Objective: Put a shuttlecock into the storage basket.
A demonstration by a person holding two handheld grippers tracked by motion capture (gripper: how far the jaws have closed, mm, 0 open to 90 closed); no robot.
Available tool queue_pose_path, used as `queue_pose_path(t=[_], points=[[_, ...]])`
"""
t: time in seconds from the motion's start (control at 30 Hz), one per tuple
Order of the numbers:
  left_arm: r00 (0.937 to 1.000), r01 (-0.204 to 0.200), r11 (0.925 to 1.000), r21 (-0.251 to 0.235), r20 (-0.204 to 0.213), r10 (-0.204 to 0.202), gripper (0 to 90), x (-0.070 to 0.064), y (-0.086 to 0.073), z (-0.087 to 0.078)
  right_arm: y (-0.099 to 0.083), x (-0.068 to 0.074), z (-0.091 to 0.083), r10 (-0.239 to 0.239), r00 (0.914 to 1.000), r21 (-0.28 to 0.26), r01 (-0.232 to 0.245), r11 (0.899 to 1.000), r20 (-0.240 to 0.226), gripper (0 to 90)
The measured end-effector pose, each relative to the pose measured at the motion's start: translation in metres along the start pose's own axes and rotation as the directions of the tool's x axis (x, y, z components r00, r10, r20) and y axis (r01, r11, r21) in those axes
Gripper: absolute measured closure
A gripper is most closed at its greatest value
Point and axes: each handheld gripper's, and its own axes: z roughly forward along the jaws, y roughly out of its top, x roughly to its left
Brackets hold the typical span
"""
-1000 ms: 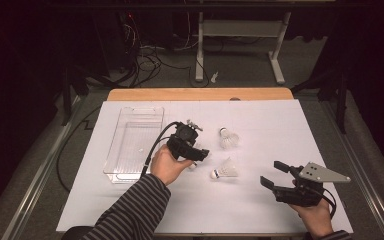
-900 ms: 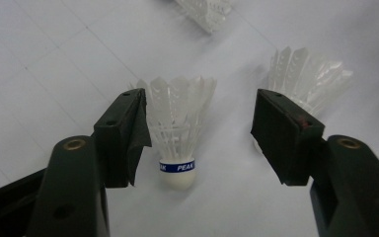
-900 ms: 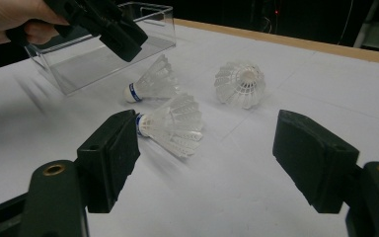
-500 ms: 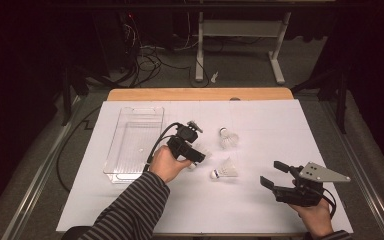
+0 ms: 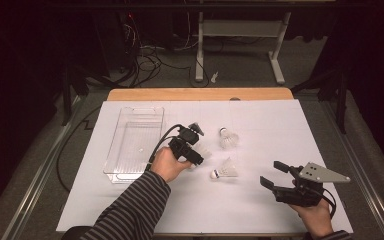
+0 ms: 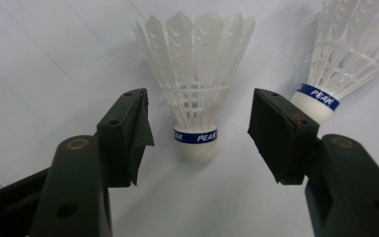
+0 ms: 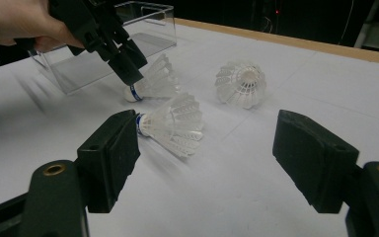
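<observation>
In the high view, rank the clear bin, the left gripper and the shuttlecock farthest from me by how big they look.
1. Clear bin, plainly largest.
2. Left gripper, mid-sized.
3. Far shuttlecock, smallest.
The gripper sits higher, nearer the camera, so it may look slightly oversized.

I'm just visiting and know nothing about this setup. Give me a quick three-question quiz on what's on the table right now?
1. How many shuttlecocks lie on the table?
2. True or false: the left claw is already shut on a shuttlecock.
3. Where is the clear box: A) left of the shuttlecocks, B) right of them, C) under the right claw?

Key:
1. Three: one between the left claw's jaws, one beside it, one farther back.
2. False; its jaws stand open around the cork.
3. A.
</observation>
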Motion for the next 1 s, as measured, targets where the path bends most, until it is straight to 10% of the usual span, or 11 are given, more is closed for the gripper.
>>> queue_pose_path(t=[1.0], points=[[0.9988, -0.024, 0.9947, 0.1, -0.039, 0.028, 60.2, 0.002, -0.008, 0.02, 0.0, 0.001, 0.0, -0.009, 1.0, 0.004, 0.009, 1.0, -0.001, 26.5]])
